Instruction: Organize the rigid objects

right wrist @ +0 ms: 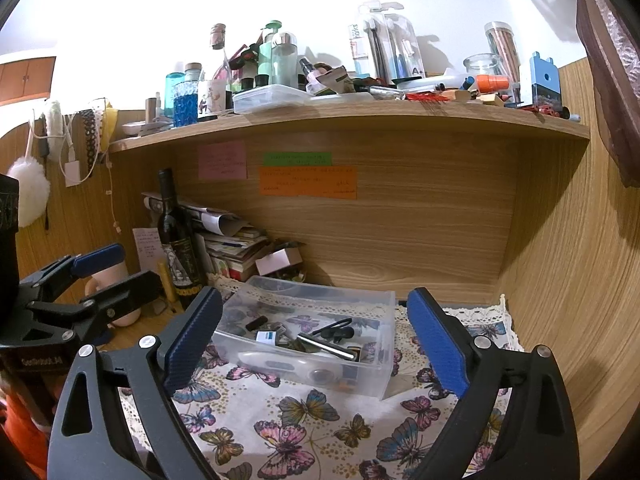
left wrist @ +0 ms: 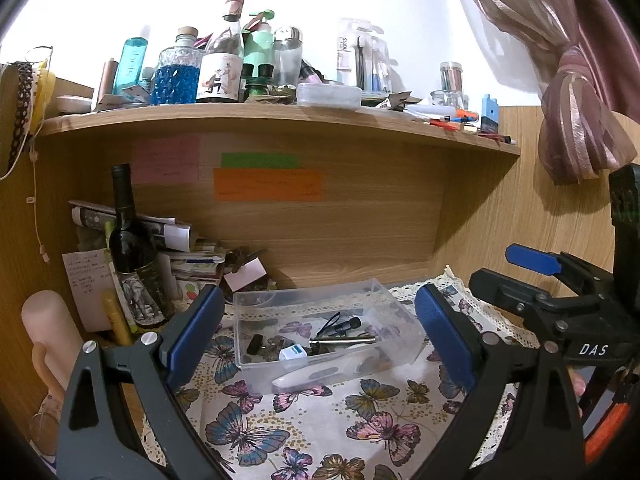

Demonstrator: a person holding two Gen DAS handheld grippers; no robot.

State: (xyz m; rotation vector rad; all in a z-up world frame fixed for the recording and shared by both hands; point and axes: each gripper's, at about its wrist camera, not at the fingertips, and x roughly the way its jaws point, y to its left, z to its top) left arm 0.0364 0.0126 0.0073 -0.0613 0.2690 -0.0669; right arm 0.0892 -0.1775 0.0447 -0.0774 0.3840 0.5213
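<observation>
A clear plastic bin (left wrist: 396, 312) (right wrist: 384, 344) sits on the butterfly cloth (left wrist: 312, 420) (right wrist: 304, 420) under the shelf. It holds several small items: a metal rod (left wrist: 344, 340) (right wrist: 326, 346), a black clip (left wrist: 346, 324), a small white and blue box (left wrist: 293, 353) (right wrist: 266, 337) and a white pen-like device (left wrist: 304, 376) (right wrist: 272, 362). My left gripper (left wrist: 320, 320) is open and empty, hovering in front of the bin. My right gripper (right wrist: 316, 328) is open and empty, also in front of the bin. Each gripper shows at the edge of the other's view.
A dark wine bottle (left wrist: 130, 248) (right wrist: 178, 248) and a pile of books and papers (left wrist: 188, 256) (right wrist: 236, 244) stand at the back left. A pink candle (left wrist: 48, 332) stands at the left. The wooden shelf (left wrist: 280, 120) (right wrist: 360, 116) above is crowded with bottles and jars. A curtain (left wrist: 576, 112) hangs at right.
</observation>
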